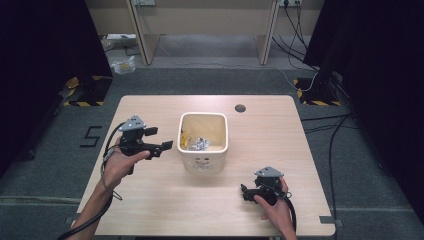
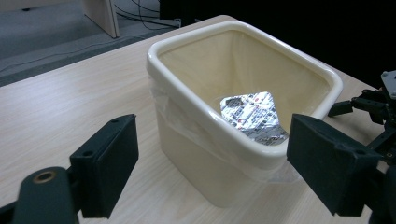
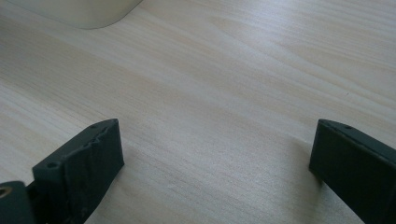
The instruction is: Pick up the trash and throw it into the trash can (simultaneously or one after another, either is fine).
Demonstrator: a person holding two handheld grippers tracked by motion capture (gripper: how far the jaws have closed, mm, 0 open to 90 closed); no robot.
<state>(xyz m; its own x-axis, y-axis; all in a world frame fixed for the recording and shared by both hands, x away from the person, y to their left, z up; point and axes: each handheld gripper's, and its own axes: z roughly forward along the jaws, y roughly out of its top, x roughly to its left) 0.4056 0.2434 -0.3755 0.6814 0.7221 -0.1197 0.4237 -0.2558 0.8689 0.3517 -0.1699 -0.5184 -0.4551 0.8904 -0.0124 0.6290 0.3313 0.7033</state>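
- A cream bin (image 1: 203,142) stands near the middle of the counter (image 1: 150,210), lined with a thin clear bag whose edge folds over the rim, presumably so the contents can be lifted out in one go.
- Inside it lies a silvery foil blister pack (image 2: 254,115) against the bottom, with something yellowish beside it in the high view that I can't make out.
- The left hand-held gripper (image 1: 159,141) is held up just left of the bin, pointed toward it; its jaws stand wide apart with nothing between them. From its own view the bin's near corner sits between the jaws, so it looks lined up on the bin or what lies inside.
- The right hand-held gripper (image 1: 248,192) sits low over bare wood at the front right, well apart from the bin, jaws spread wide and empty. My guess is it is simply parked out of the way.
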